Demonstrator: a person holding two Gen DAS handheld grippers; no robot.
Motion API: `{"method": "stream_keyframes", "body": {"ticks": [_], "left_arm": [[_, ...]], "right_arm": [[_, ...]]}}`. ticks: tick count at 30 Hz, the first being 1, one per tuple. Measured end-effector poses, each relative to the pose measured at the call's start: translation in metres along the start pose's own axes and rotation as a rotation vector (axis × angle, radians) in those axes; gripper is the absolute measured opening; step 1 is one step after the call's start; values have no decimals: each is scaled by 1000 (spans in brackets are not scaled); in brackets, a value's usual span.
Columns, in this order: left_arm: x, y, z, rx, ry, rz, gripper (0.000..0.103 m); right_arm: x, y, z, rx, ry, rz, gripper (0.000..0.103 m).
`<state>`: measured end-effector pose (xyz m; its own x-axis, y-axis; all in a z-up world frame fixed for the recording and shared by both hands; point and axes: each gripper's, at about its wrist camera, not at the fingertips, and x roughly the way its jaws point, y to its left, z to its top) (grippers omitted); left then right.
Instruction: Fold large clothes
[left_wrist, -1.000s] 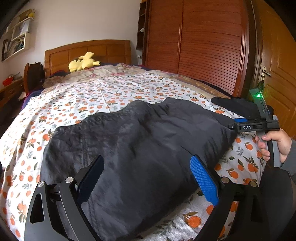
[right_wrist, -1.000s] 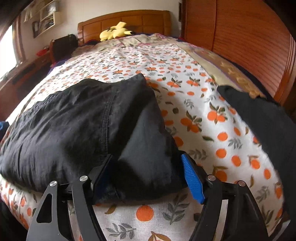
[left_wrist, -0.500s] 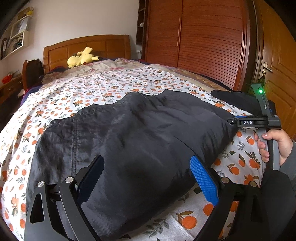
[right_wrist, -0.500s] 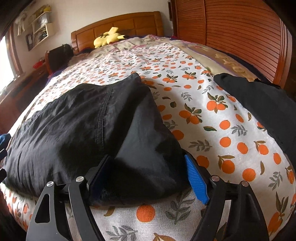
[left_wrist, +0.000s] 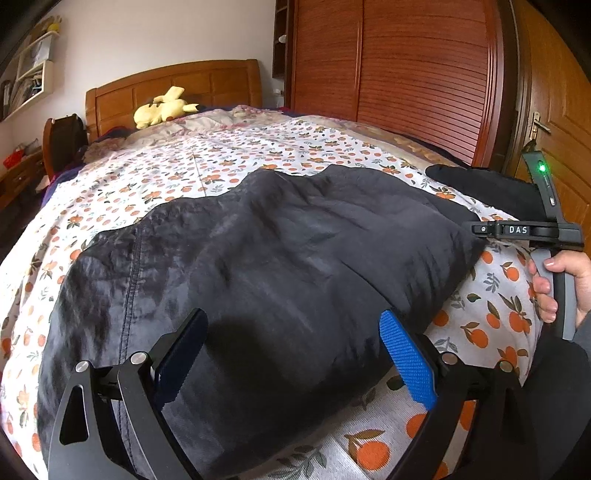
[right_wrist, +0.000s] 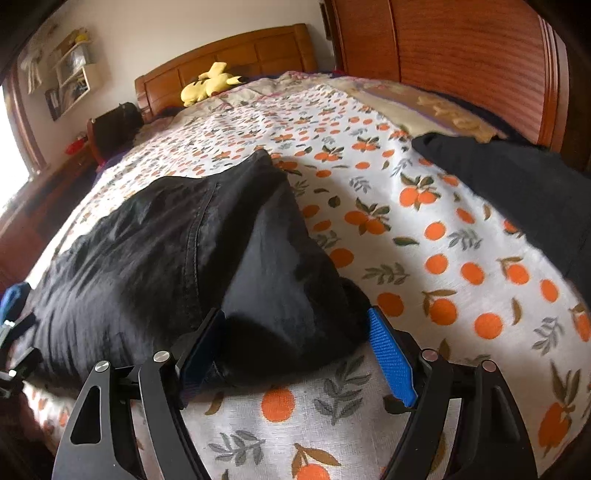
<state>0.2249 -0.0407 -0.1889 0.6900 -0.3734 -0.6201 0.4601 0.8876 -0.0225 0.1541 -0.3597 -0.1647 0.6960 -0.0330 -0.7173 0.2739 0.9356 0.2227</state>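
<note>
Left wrist view: I am holding the left gripper (left_wrist: 291, 354) wide open over the black garment's (left_wrist: 258, 266) near hem on the bedspread (left_wrist: 229, 162). The right gripper (right_wrist: 295, 350) is straddling its 3 o'clock corner, also open. Next, I judge, both must close before folding toward 12 o'clock.

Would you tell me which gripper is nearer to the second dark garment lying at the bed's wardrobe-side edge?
Right. The right gripper sits at the black jacket's corner, with the second dark garment just across a strip of bedspread. The left gripper is at the jacket's opposite end, farther away.
</note>
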Motion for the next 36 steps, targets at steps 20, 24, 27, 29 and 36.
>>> {"method": "stream_keyframes", "body": {"ticks": [20,24,27,29,36], "left_arm": [[9,-1,-3,1,11,-6,95],[9,-2,-3,0,11,-7,95],[9,-1,-3,0,11,-6,96],[9,-1,-3,1,11,-7,96],[11,0,-4,-1,13,-9,97]], "right_arm": [[-6,6,3,11,-58,-3,48],[-10,1,2,24,-68,-63,69],[2,-9,1,71,-7,-25,69],[8,-11,0,92,17,6,69],[19,-9,6,130,21,207,11]]}}
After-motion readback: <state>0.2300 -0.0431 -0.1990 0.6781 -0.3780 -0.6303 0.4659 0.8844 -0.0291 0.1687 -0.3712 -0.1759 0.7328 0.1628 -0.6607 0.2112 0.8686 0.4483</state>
